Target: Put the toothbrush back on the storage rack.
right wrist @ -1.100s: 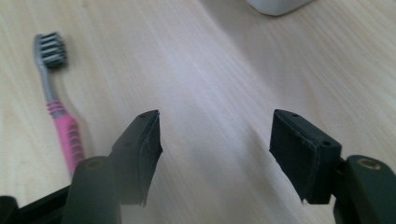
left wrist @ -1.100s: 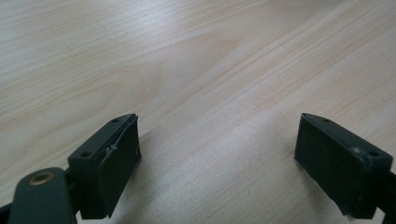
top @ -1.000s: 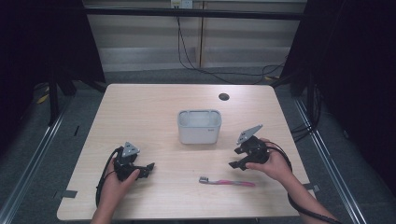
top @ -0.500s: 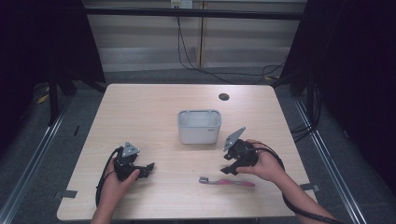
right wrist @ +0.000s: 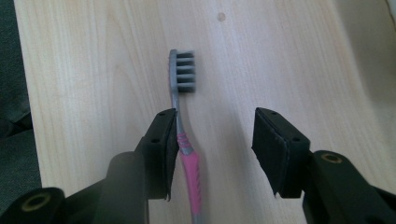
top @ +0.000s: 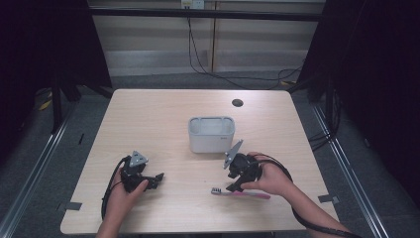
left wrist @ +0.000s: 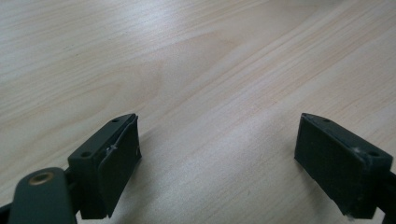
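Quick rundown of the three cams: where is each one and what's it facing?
High view: above the person's side, looking forward and down on the table; forearms, both hand-held grippers, white container, toothbrush.
Left gripper view: rides the left hand-held gripper, faces bare tabletop past open jaws.
Right gripper view: rides the right hand-held gripper, looks down on the toothbrush between open jaws.
Shared: high and right gripper views both show the toothbrush.

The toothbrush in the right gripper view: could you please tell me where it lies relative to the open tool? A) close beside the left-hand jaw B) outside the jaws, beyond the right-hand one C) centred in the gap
A: the toothbrush runs along the left-hand jaw's inner face, leaving the gap's remainder bare.
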Demonstrator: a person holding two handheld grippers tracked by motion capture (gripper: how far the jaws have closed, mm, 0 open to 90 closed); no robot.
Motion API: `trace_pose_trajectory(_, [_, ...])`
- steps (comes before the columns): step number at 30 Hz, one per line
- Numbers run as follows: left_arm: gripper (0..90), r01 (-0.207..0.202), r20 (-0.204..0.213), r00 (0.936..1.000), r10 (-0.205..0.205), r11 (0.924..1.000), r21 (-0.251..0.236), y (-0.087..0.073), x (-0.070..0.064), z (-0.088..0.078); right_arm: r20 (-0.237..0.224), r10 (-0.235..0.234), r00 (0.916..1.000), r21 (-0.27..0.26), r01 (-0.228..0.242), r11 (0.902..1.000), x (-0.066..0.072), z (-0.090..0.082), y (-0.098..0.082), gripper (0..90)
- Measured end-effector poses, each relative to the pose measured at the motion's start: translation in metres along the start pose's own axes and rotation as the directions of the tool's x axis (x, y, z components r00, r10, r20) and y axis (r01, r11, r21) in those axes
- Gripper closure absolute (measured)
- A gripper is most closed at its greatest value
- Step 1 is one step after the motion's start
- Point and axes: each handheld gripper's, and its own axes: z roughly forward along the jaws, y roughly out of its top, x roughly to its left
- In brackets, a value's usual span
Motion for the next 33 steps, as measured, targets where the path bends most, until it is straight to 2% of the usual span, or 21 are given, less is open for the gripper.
trace_pose_trajectory(6, [13.7,0.005,0.0,1.0,-0.005,1.0,-0.004,0.0,0.0,0.0,-0.008,-0.015,0.9998,0.007,0.015,0.9999,0.002,0.005,0.004,53.2])
trace_pose_trajectory(8, [13.7,0.0,0.0,1.0,0.0,1.0,0.0,0.0,0.0,0.0,-0.019,-0.018,0.9997,0.03,0.019,0.9994,0.004,0.008,0.006,55.8])
trace_pose_trajectory(11, [13.7,0.005,0.0,1.0,-0.005,1.0,-0.004,0.0,0.0,0.0,-0.021,-0.044,0.9988,0.036,0.044,0.9983,0.005,0.011,0.007,59.0])
trace_pose_trajectory(12, [13.7,0.004,0.0,1.0,-0.004,1.0,-0.003,0.0,0.0,0.0,-0.028,-0.05,0.9984,0.061,0.052,0.9968,0.007,0.013,0.009,60.1])
trace_pose_trajectory(15, [13.7,0.006,0.0,1.0,-0.006,1.0,-0.004,0.0,0.0,0.0,-0.033,-0.05,0.9982,0.066,0.053,0.9964,0.009,0.016,0.01,61.4])
trace_pose_trajectory(16, [13.7,0.004,0.0,1.0,-0.004,1.0,-0.003,0.0,0.0,0.0,-0.039,-0.07,0.9968,0.076,0.072,0.9945,0.01,0.018,0.011,62.3])
trace_pose_trajectory(25, [13.7,0.005,0.0,1.0,-0.005,1.0,-0.004,0.0,0.0,0.0,-0.047,-0.092,0.9946,0.099,0.097,0.9904,0.013,0.025,0.012,67.4])
trace_pose_trajectory(30, [13.7,0.004,0.0,1.0,-0.004,1.0,-0.003,0.0,0.0,0.0,-0.051,-0.112,0.9924,0.114,0.118,0.9866,0.014,0.03,0.013,74.2])
trace_pose_trajectory(32, [13.7,0.006,0.0,1.0,-0.006,1.0,-0.004,0.0,0.0,0.0,-0.044,-0.127,0.9909,0.132,0.132,0.9825,0.016,0.03,0.014,83.3])
trace_pose_trajectory(33, [13.7,0.005,0.0,1.0,-0.005,1.0,-0.004,0.0,0.0,0.0,-0.047,-0.121,0.9915,0.134,0.126,0.9829,0.017,0.03,0.015,84.4])
